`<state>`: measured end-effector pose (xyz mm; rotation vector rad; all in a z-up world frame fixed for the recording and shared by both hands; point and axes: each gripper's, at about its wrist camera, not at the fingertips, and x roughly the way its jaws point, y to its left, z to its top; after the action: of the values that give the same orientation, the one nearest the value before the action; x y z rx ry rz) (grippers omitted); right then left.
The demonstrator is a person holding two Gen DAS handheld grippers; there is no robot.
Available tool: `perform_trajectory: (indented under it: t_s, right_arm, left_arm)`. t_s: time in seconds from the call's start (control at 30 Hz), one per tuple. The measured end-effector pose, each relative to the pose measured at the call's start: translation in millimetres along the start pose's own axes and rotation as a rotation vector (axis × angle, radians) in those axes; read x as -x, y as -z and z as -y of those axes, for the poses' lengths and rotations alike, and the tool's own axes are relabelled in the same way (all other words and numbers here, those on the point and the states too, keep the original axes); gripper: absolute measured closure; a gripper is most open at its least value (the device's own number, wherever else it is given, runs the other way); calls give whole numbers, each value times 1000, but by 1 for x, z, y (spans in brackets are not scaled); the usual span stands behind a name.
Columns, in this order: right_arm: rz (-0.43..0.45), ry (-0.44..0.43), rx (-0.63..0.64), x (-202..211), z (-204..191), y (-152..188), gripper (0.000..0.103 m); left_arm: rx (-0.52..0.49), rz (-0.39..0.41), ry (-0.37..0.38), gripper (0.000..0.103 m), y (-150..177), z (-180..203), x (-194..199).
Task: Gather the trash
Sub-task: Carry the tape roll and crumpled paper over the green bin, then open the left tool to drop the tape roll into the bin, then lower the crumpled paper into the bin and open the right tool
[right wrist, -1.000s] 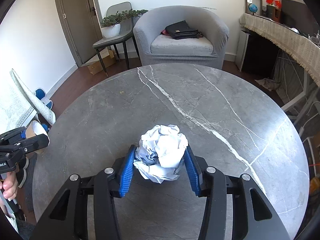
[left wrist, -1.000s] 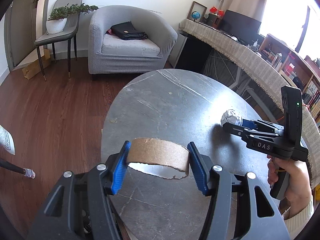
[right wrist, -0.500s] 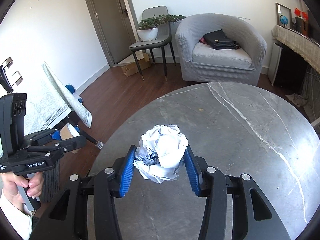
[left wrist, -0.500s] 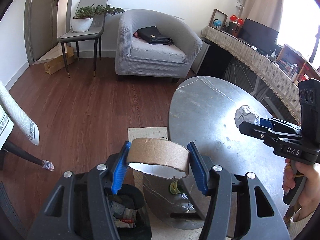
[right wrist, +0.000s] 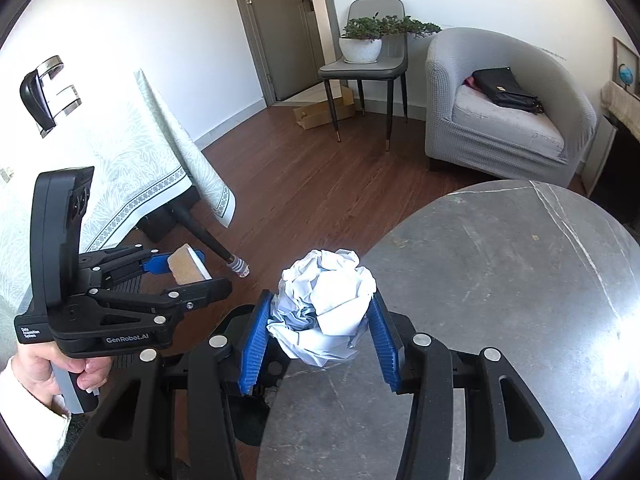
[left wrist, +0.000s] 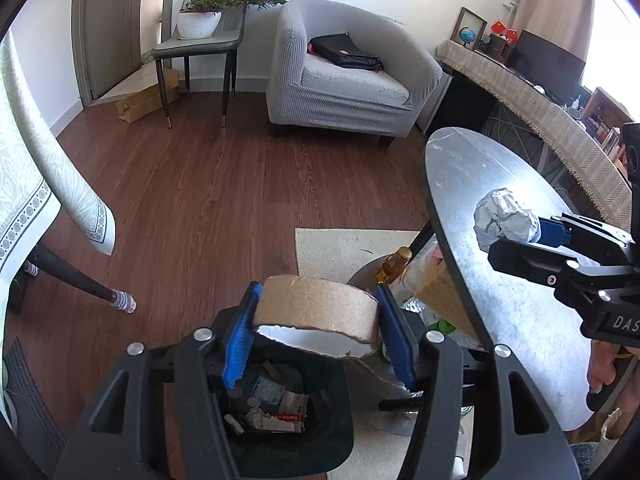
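Left wrist view: the left gripper (left wrist: 316,320) pinches a cardboard ring (left wrist: 316,310) at lower centre, directly above an open black bin (left wrist: 320,440) holding scraps on the wood floor. At right, the right gripper (left wrist: 516,240) clamps a crumpled paper ball (left wrist: 504,216) over the grey round table (left wrist: 520,320).

Right wrist view: the paper ball (right wrist: 324,300) sits squeezed between blue pads (right wrist: 254,340) at centre, over the table's (right wrist: 520,280) left edge. The left gripper (right wrist: 188,272), at left, grips the ring (right wrist: 186,268).
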<state>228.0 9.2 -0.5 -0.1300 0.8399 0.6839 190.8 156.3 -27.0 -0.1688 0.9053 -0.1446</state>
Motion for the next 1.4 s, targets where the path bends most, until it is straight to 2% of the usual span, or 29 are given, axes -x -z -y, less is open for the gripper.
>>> perform_trajectory:
  t_s: [0.37,0.67,1.0,1.2,1.4]
  right_arm:
    - [-32,-14,75,-16,-38,1,55]
    - [-77,-16,81,-40,-55,-1,55]
    - [-132,-36,118,-71,-83,1,55]
    - [-185,-42,126,-99,-94,10,55]
    - [-239,-27,107,-131,-92,23,55]
  left_arm:
    - [-4,-171,-44,43,50,-27,-38]
    - [69,-359,-42,43,96,-63,-85]
    - [55,-555,-78,43,151,-77,-124]
    - [90,-588,-85,35,163,-89,-130]
    - [111,-525,-79,34,153,-103,-111]
